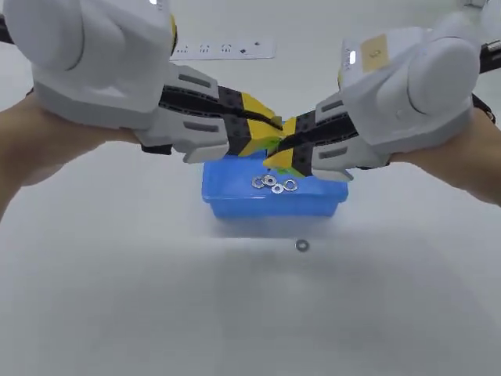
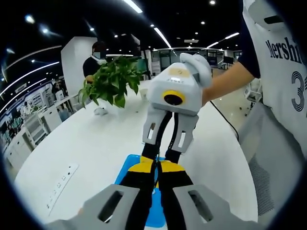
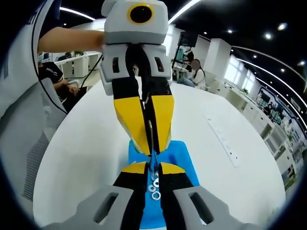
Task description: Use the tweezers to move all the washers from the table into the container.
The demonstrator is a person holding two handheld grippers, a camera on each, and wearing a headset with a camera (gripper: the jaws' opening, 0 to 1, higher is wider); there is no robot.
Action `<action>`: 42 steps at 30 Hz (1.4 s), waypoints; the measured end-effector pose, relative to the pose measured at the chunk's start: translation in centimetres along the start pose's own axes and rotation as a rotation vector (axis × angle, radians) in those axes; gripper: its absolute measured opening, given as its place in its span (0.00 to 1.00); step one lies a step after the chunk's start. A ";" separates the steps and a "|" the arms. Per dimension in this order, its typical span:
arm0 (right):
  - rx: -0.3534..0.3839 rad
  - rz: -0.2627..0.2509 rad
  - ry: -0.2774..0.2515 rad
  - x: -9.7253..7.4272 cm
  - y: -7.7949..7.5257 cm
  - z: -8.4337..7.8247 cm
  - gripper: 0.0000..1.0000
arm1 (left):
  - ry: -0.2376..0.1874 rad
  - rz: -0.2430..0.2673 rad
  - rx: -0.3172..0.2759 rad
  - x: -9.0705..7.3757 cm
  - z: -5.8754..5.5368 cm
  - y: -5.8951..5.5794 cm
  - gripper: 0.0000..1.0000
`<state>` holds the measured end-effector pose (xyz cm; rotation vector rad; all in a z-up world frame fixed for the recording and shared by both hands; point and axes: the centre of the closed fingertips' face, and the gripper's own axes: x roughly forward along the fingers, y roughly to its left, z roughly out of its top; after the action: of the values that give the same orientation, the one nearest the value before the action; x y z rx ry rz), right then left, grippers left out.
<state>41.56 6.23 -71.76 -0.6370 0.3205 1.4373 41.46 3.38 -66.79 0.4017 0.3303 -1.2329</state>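
From my seat the tweezers [image 3: 150, 136] are only a thin sliver pinched between the left gripper's [image 3: 152, 149] yellow jaws. Their tips blur into the washers [image 3: 155, 195] below, and I cannot tell whether the right gripper's [image 3: 153, 167] jaws press on them. In the head view both sets of jaws cover the far side of the container [image 1: 235, 200], and the washers inside it are too small for me to count surely. Both gripper bodies run off the picture's edges there. In the left gripper view that gripper's jaws hide most of the container.
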 end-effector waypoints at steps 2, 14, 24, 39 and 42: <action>-0.002 -0.007 -0.003 -0.4 0.3 0.2 0.09 | -0.009 0.004 -0.001 -0.1 0.4 -0.4 0.06; -0.002 -0.053 -0.021 -3.6 3.2 0.7 0.10 | -0.059 -0.001 -0.030 -0.7 2.2 -3.6 0.06; 0.018 -0.041 -0.001 -4.6 5.9 -0.4 0.10 | -0.042 -0.035 -0.047 0.4 2.8 -7.7 0.07; 0.059 0.015 0.034 -3.0 8.7 -2.4 0.10 | -0.005 -0.056 -0.099 0.7 0.0 -10.1 0.07; 0.080 0.016 0.034 -2.8 8.8 -3.0 0.10 | 0.001 -0.064 -0.115 1.1 -0.6 -10.2 0.07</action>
<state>33.10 2.30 -74.42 -0.5956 0.4086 1.4227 32.04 -0.10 -68.97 0.2945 0.4158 -1.2696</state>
